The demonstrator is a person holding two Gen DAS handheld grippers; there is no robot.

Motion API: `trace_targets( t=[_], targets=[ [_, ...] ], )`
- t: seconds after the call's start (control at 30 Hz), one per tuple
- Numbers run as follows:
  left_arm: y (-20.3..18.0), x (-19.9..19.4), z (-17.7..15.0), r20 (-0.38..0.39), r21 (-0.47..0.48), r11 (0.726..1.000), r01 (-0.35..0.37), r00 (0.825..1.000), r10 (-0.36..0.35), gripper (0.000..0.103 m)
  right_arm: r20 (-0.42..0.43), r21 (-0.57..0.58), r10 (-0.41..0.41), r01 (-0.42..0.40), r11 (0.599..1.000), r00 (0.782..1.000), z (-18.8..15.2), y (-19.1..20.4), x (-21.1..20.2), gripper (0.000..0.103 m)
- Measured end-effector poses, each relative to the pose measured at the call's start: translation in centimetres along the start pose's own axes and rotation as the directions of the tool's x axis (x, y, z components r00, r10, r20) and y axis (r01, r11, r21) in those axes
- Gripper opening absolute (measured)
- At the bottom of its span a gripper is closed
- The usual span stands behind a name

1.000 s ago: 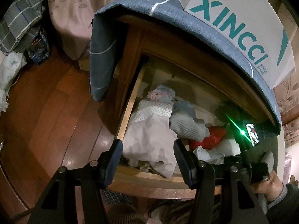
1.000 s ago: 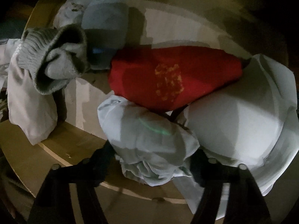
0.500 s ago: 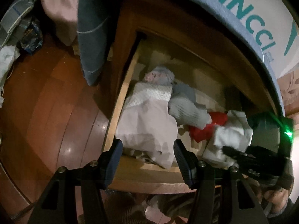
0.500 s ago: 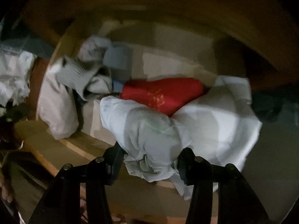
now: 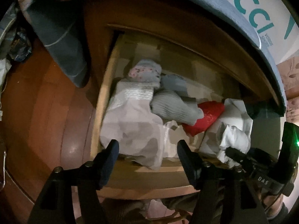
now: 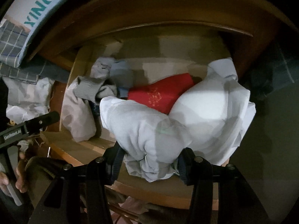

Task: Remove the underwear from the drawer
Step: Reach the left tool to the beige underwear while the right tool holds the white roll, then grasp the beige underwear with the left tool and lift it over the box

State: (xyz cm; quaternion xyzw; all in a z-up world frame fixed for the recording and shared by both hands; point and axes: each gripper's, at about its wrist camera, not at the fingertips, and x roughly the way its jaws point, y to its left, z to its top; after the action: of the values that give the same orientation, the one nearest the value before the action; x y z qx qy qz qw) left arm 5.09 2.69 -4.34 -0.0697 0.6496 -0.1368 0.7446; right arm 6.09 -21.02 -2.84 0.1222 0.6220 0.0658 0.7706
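While the drawer (image 5: 104,100) is standing open, the left gripper (image 5: 147,149) is hovering above its front-left corner with its jaws spread wide and nothing between them; those jaws have just been opening further. Beneath it a pale lilac garment (image 5: 130,123) is lying crumpled against the left wall of the drawer, with a small floral-print bundle (image 5: 144,72) behind it. Moving rightward, a grey ribbed sock (image 5: 173,108) is resting in the middle, and a red piece (image 5: 205,117) is wedged between it and the white cloth on the right.

At the right end, the right gripper (image 6: 149,160) is pinching a bunched fold of the pale white underwear (image 6: 145,130), its pads pressing into the cloth from both sides, so the jaws are standing fairly narrow around the wad. Much of the garment is trailing back over the red piece and down into the drawer's right side, where a larger white mass (image 6: 211,108) is lying; whether that is the same garment or another touching it is hard to tell.

Judging by the folds, the underwear is light, soft and limp, not fragile, and it is likely to drape and drag neighbours along. A gathered handful, as taken here, seems a sounder hold than a single thin edge, which could slip out.
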Motion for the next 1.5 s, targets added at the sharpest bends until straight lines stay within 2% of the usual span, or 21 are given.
trace_targets(
  t=[0.23,0.6,0.73,0.87,0.9,0.93,1.03,1.23,1.5],
  targets=[
    [-1.3,2.7,0.8,-0.069,0.044,0.998,-0.051,0.996,0.054,0.069,-0.005,-0.007,0.016,-0.016,1.000,1.000,0.0,0.0,-0.2,0.047],
    [-0.6,7.3,1.7,-0.194,-0.002,0.994,-0.109,0.975,0.107,0.069,-0.023,-0.009,0.021,-0.021,1.000,1.000,0.2,0.0,0.2,0.047],
    [-0.2,8.1,2.2,-0.205,-0.039,0.993,-0.110,0.974,0.100,0.069,-0.025,-0.010,0.020,-0.021,1.000,0.999,0.3,0.0,0.3,0.048],
    [-0.5,8.4,2.3,-0.204,-0.021,0.993,-0.118,0.973,0.112,0.067,-0.020,0.000,0.027,-0.027,1.000,0.999,0.3,-0.1,0.3,0.048],
    [-0.5,8.4,2.2,-0.196,-0.015,0.992,-0.124,0.973,0.119,0.058,-0.021,0.000,0.032,-0.032,0.999,0.999,0.3,-0.1,0.3,0.048],
    [-0.6,8.5,2.1,-0.199,-0.005,0.991,-0.136,0.971,0.132,0.042,-0.022,0.002,0.034,-0.034,0.999,0.999,0.3,-0.1,0.3,0.048],
    [-0.6,8.6,2.0,-0.208,-0.008,0.994,-0.110,0.972,0.106,0.028,-0.025,0.002,0.038,-0.038,0.999,0.999,0.3,-0.1,0.4,0.048],
    [-1.2,7.5,1.7,-0.169,0.019,0.997,-0.078,0.982,0.080,0.021,-0.018,0.004,0.037,-0.037,0.999,0.999,0.3,-0.2,0.4,0.048],
    [-1.0,2.3,1.5,-0.076,0.050,0.998,-0.034,0.996,0.038,0.021,-0.011,-0.001,0.041,-0.041,0.999,0.999,0.1,-0.2,0.2,0.048]
  ],
)
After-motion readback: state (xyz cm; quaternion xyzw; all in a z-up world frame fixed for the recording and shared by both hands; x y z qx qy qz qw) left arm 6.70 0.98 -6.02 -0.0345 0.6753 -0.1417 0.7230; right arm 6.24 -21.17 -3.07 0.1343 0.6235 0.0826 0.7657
